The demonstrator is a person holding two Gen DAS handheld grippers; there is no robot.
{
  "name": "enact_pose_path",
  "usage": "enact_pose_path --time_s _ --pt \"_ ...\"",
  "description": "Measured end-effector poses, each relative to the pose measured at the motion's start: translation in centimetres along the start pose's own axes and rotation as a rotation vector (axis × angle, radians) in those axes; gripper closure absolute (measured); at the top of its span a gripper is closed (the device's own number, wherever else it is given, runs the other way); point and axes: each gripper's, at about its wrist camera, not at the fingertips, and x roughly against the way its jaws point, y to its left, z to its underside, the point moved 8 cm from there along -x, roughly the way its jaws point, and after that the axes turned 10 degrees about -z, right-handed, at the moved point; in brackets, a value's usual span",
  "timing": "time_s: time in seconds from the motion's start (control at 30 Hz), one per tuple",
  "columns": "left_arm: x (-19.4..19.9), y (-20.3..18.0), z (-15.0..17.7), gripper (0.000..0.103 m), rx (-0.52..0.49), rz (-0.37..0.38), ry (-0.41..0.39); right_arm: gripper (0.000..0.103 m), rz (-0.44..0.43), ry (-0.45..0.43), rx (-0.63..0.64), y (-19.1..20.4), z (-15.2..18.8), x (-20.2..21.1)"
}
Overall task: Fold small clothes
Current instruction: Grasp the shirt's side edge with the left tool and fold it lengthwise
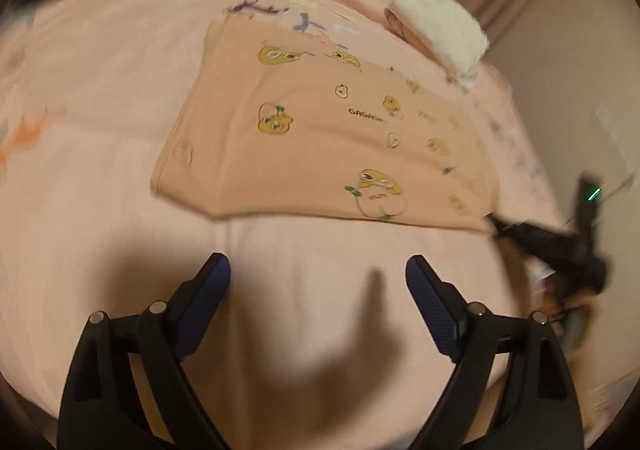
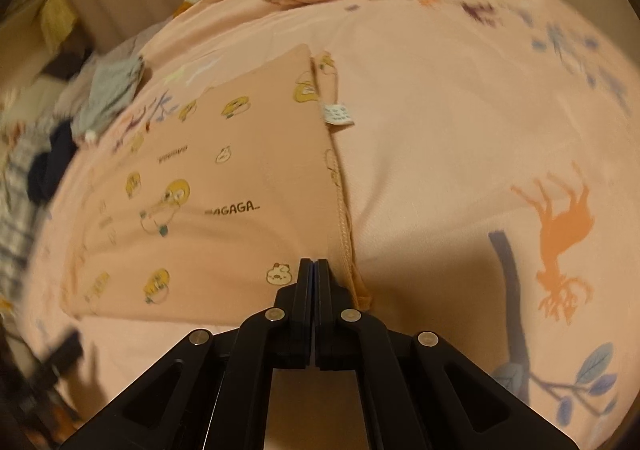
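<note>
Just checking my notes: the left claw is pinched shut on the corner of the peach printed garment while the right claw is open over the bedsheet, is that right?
No, the sides are swapped. The right claw is pinched shut at the corner of the peach printed garment, as the right wrist view shows; the left claw is open over the bedsheet.

garment (image 1: 320,137) | peach, duck-print | folded flat | on pink bedsheet (image 1: 100,97)
</note>
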Motion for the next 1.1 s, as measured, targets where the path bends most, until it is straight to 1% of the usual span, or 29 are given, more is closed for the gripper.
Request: enact_pose_path --time_s 0.03,0.07,0.13,0.17,0.2,0.27,0.3,0.33,0.4,0.47,0.5,0.57,0.63,0.7,0.77,0.8,0.83,0.87,0.9,0.93,0.97,1.0,1.03,1.07,1.1 --pt "0.2 0.4 0.0 0.014 0.078 0.063 0.035 0.103 -0.03 0.011 -0.04 -0.2 -0.1 0.0" --pt "0.4 0.8 0.0 0.014 0.174 0.148 0.079 0.103 -0.051 0.018 -0.064 -0.4 -0.1 0.0" --pt "0.3 1.0 -0.2 0.014 0.295 0.267 0.14 0.092 -0.113 0.031 -0.118 -0.5 -0.1 0.1" --pt "0.0 1.3 -0.5 0.015 0.333 0.294 0.151 0.082 -0.151 0.033 -0.143 -0.3 -0.1 0.1" --pt "-0.4 1.8 -0.9 0.016 0.359 0.301 0.148 0.075 -0.181 0.032 -0.16 -0.1 0.0 0.2" --pt "-1.3 2.4 -1.8 0.02 0.412 0.312 0.133 0.07 -0.202 0.028 -0.163 0.4 0.2 0.2" --pt "-1.6 2.5 -2.3 0.021 0.44 0.323 0.124 0.068 -0.19 0.028 -0.148 0.7 0.2 0.2" --pt "-1.8 2.6 -3.0 0.021 0.453 0.334 0.111 0.067 -0.161 0.03 -0.113 1.2 0.3 0.1" --pt "-2.4 2.6 -4.4 0.022 0.456 0.321 0.088 0.061 -0.115 0.039 -0.046 2.2 0.5 0.0" --pt "-3.2 2.3 -5.3 0.022 0.464 0.301 0.077 0.049 -0.086 0.05 0.004 3.2 0.5 -0.1" --pt "-3.5 2.3 -5.8 0.022 0.477 0.298 0.069 0.045 -0.081 0.058 0.012 3.4 0.4 -0.1" --pt "-4.1 2.2 -6.8 0.022 0.504 0.298 0.057 0.045 -0.087 0.084 0.008 3.9 0.1 -0.2" --pt "-4.5 2.2 -7.7 0.023 0.507 0.295 0.055 0.045 -0.135 0.102 -0.01 4.7 -0.6 0.2" --pt "-4.7 2.5 -8.2 0.023 0.508 0.292 0.054 0.045 -0.183 0.087 -0.022 5.4 -1.5 0.8" --pt "-4.8 2.8 -8.6 0.026 0.528 0.293 0.043 0.045 -0.231 0.041 -0.023 6.5 -2.9 1.8" --pt "-4.8 3.2 -8.9 0.027 0.551 0.292 0.033 0.045 -0.249 0.025 -0.021 6.9 -3.4 2.2" --pt "-4.8 3.6 -9.2 0.032 0.581 0.295 0.017 0.045 -0.269 0.013 -0.018 7.6 -4.0 2.2" --pt "-4.7 4.1 -9.6 0.035 0.617 0.303 -0.012 0.045 -0.279 0.01 -0.011 8.1 -4.5 2.1" --pt "-4.5 4.4 -9.7 0.035 0.636 0.315 -0.03 0.045 -0.286 0.009 0.002 8.8 -4.8 1.8" --pt "-4.6 4.4 -9.9 0.036 0.643 0.329 -0.043 0.051 -0.291 0.009 0.028 9.7 -5.2 1.2" --pt "-4.9 4.5 -10.1 0.043 0.633 0.319 -0.049 0.062 -0.284 0.015 0.051 10.4 -5.3 0.5" --pt "-5.1 4.6 -10.2 0.047 0.625 0.292 -0.05 0.072 -0.273 0.028 0.074 11.1 -5.3 -0.3" --pt "-5.4 4.6 -10.3 0.054 0.614 0.26 -0.049 0.077 -0.268 0.048 0.099 11.5 -5.1 -1.1" --pt "-5.5 4.6 -10.4 0.06 0.602 0.241 -0.057 0.085 -0.272 0.061 0.11 12.2 -5.2 -2.2" --pt "-5.5 4.6 -10.6 0.064 0.585 0.217 -0.069 0.09 -0.277 0.075 0.112 12.6 -5.0 -3.2"
